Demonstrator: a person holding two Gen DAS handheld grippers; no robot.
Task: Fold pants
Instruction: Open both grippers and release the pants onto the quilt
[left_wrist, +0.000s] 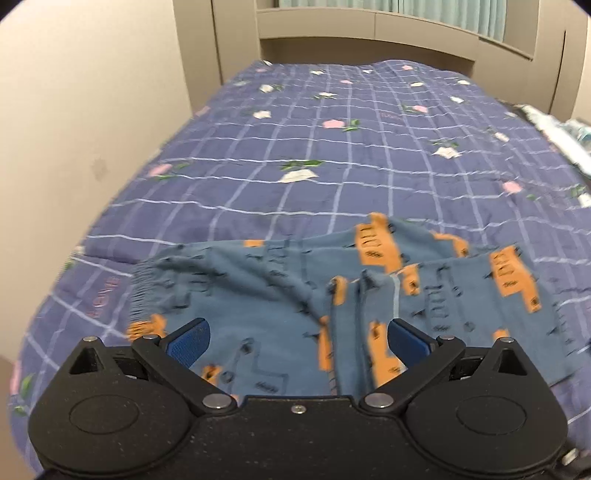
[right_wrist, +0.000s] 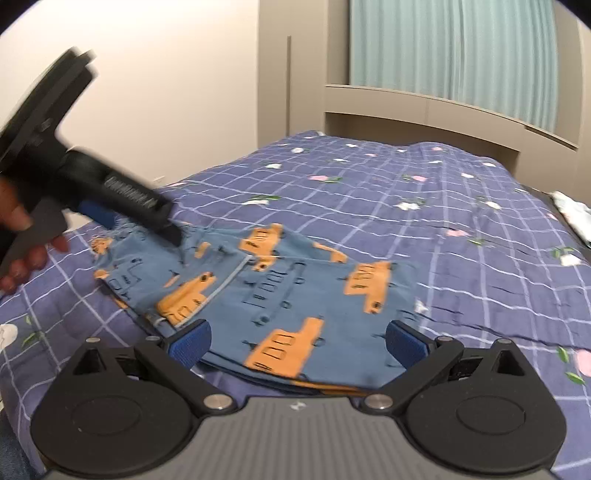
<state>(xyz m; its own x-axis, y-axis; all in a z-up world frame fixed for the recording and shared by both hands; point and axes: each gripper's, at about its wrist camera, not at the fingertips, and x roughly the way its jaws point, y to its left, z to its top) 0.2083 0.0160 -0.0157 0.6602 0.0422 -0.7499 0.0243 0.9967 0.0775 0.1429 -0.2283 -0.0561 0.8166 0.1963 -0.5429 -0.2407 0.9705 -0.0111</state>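
Observation:
The pants (left_wrist: 258, 295) are small, blue-grey, printed with orange vehicles, and lie folded on the bed; the right wrist view shows them (right_wrist: 280, 291) as a flat stack. My left gripper (left_wrist: 297, 341) hovers just above their near part, open wide, blue pads (left_wrist: 188, 341) apart with nothing pinched. My right gripper (right_wrist: 297, 341) is open too, above the near edge of the stack, gripping nothing. The right wrist view also shows the left gripper (right_wrist: 140, 218) at the left, over the stack's far left corner, held by a hand (right_wrist: 22, 240).
The bed is covered by a purple checked quilt with flowers (left_wrist: 332, 147). A beige wall (left_wrist: 74, 129) runs along its left side and a headboard (left_wrist: 369, 26) stands at the far end. Crumpled light cloth (left_wrist: 554, 129) lies at the right edge.

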